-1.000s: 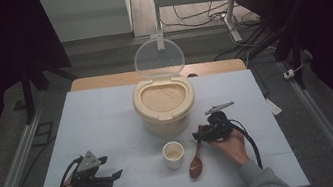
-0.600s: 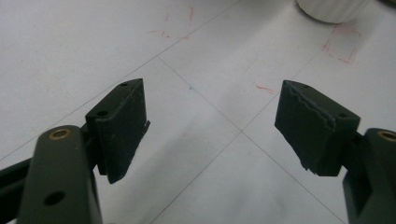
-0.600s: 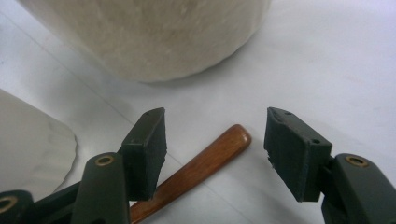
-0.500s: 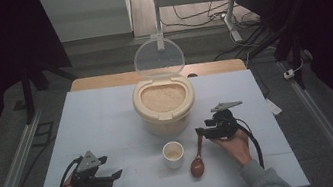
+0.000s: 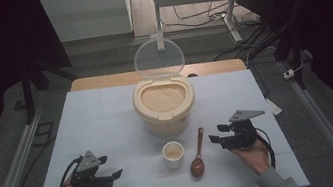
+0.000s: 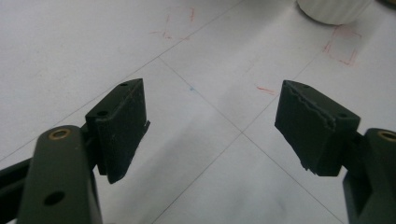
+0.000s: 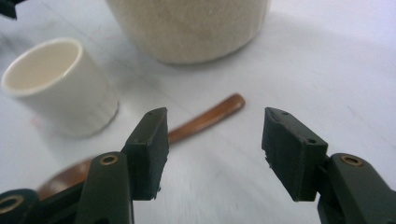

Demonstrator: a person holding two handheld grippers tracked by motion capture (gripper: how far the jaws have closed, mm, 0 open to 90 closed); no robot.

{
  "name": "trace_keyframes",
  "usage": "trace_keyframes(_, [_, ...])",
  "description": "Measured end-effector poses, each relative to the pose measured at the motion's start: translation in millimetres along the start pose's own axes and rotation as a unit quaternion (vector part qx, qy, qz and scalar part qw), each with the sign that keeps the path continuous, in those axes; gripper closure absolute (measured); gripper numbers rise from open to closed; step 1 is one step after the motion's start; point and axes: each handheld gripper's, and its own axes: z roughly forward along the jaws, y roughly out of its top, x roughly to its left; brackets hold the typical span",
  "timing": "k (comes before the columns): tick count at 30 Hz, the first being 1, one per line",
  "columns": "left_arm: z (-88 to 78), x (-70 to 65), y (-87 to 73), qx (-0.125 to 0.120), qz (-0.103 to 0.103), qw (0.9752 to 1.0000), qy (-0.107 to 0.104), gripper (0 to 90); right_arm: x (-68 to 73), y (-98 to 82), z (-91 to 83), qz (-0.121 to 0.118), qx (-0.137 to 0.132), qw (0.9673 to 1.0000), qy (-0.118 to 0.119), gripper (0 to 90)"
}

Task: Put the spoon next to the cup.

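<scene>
A brown wooden spoon (image 5: 197, 155) lies flat on the white table, its bowl toward me, just right of a small white cup (image 5: 173, 153). Behind them stands a cream container of rice (image 5: 163, 103) with its clear lid (image 5: 159, 57) tipped up. My right gripper (image 5: 217, 134) is right of the spoon handle and apart from it. In the right gripper view, my right gripper (image 7: 212, 149) has just been opening, with nothing between its pads; the spoon handle (image 7: 210, 116) and cup (image 7: 60, 86) lie beyond. My left gripper (image 5: 109, 166) rests at the front left, open and empty.
In the left gripper view my left gripper (image 6: 212, 126) faces bare tabletop (image 6: 93, 56) with faint red marks and the cup's base (image 6: 334, 7) at the top edge. Metal rails (image 5: 14, 168) run along both sides of the table. A wooden board edge (image 5: 102, 82) lies behind the container.
My right gripper has drawn back to the right from the spoon handle and risen a little, with its jaws wider. The spoon stays on the table. The left hand has kept still.
</scene>
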Motion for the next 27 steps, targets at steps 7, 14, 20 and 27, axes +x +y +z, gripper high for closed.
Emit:
trace_keyframes(7, [-0.4, -0.1, -0.2, 0.0, -0.001, 1.0, 0.0, 24.3, -2.6, -22.7, -21.5, 0.002, -0.005, 1.0, -0.007, 41.4])
trace_keyframes(14, [-0.4, 1.0, -0.9, -0.001, -0.005, 1.0, 0.001, 24.3, -4.3, -32.9, -33.7, -0.008, -0.009, 0.9999, -0.005, 41.4])
trace_keyframes(20, [-1.3, 2.0, -1.5, -0.004, -0.007, 1.0, 0.002, 24.3, -1.6, -34.6, -36.0, -0.018, -0.013, 0.9997, 0.0, 41.5])
trace_keyframes(27, [-1.2, 2.2, -1.5, -0.004, -0.007, 1.0, 0.002, 24.3, 2.0, -32.3, -36.0, -0.029, -0.009, 0.9995, 0.0, 41.4])
